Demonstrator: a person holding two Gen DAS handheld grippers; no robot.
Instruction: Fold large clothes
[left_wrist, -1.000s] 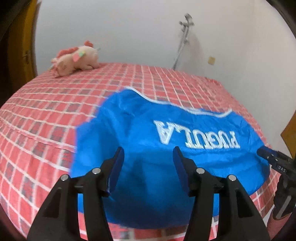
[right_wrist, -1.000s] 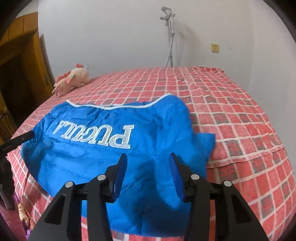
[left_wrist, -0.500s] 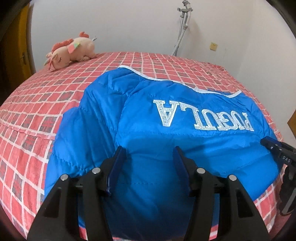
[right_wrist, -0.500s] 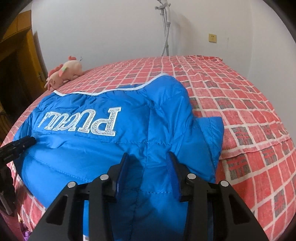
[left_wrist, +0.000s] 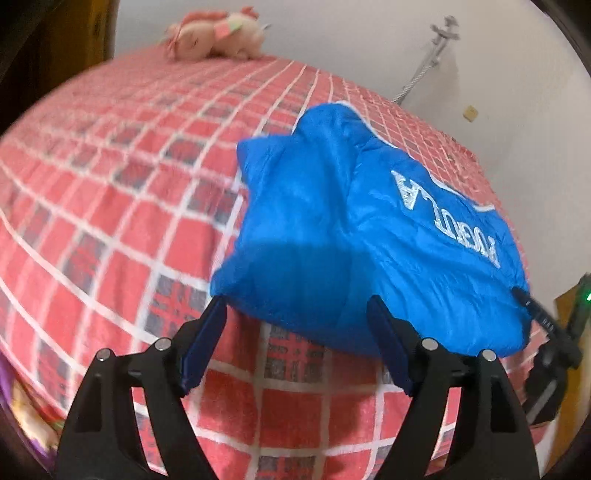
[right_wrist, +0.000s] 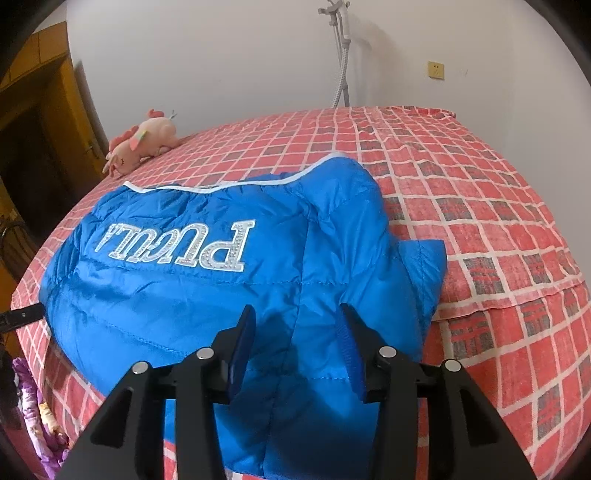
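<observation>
You are working over a puffy bright-blue quilted jacket (right_wrist: 207, 295) with silver rhinestone lettering, which is lying folded into a thick bundle on the red-and-white checked bedspread (right_wrist: 480, 206), close to the near edge of the bed. Your left gripper (left_wrist: 297, 334) is hovering at the jacket's near left corner with its jaws spread wide and nothing between them. Your right gripper (right_wrist: 295, 343) is poised over the near right part of the jacket, jaws also apart; the fabric is bulging up between the blue pads (right_wrist: 242, 347), but no pinch is showing.

Here is what could go wrong, judging from this layout. The slick padded shell is likely to spring open if you are closing on only the top layer, so the fold could unravel. Because the bundle is sitting near the mattress edge, a pull toward you could drag it off. The loose blue flap (right_wrist: 424, 266) sticking out on the right could slip out sideways. The pink plush toy (right_wrist: 142, 146) is lying well apart, posing no trouble.
</observation>
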